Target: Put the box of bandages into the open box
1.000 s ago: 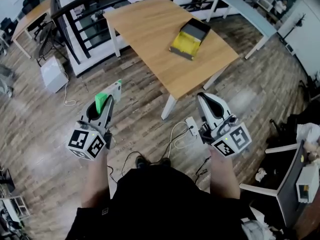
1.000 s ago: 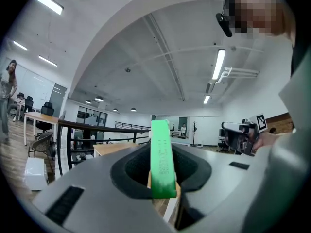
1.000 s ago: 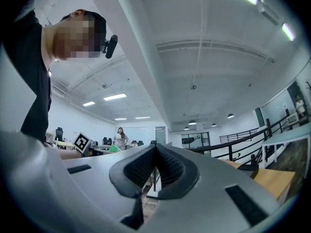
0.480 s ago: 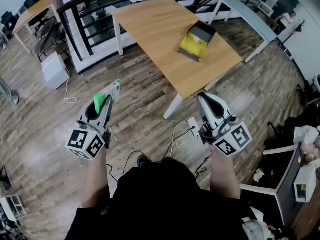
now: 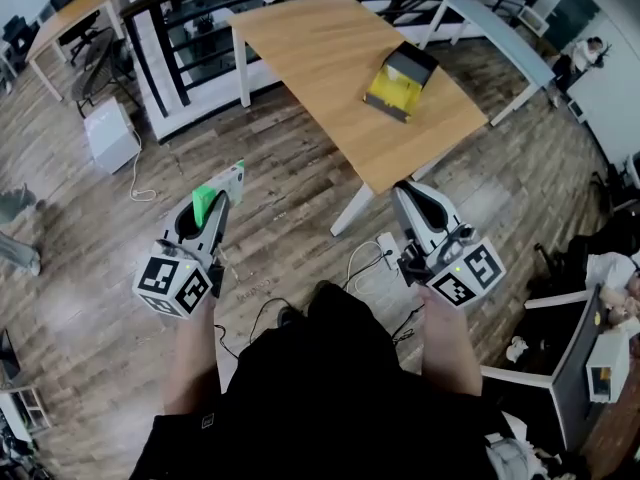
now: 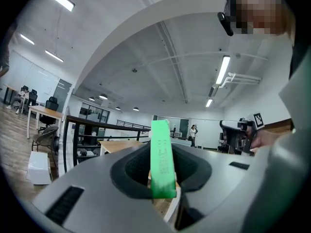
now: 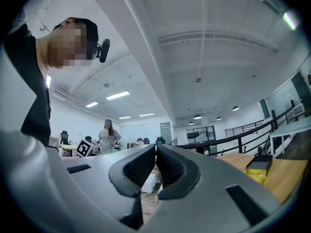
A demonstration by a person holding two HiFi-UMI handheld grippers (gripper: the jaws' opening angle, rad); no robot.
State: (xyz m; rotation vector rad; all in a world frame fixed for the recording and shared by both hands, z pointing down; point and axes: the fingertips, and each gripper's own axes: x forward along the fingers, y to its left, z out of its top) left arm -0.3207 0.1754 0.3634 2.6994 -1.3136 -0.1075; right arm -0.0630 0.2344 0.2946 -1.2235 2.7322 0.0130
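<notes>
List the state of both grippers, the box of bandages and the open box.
left gripper: shut on the box of bandages.
right gripper: shut, empty.
box of bandages: held, not yet in the open box.
open box: lid open, on the table.

Head view: from high above, facing steeply down. Left gripper (image 5: pixel 225 183) and right gripper (image 5: pixel 410 196) sit mid-frame, with the table (image 5: pixel 330 58) well beyond their tips.
Left gripper view: close behind its own jaws, tilted up toward the ceiling; right gripper off to its right.
Right gripper view: same setting; left gripper off to its left.
All three views share the table.
</notes>
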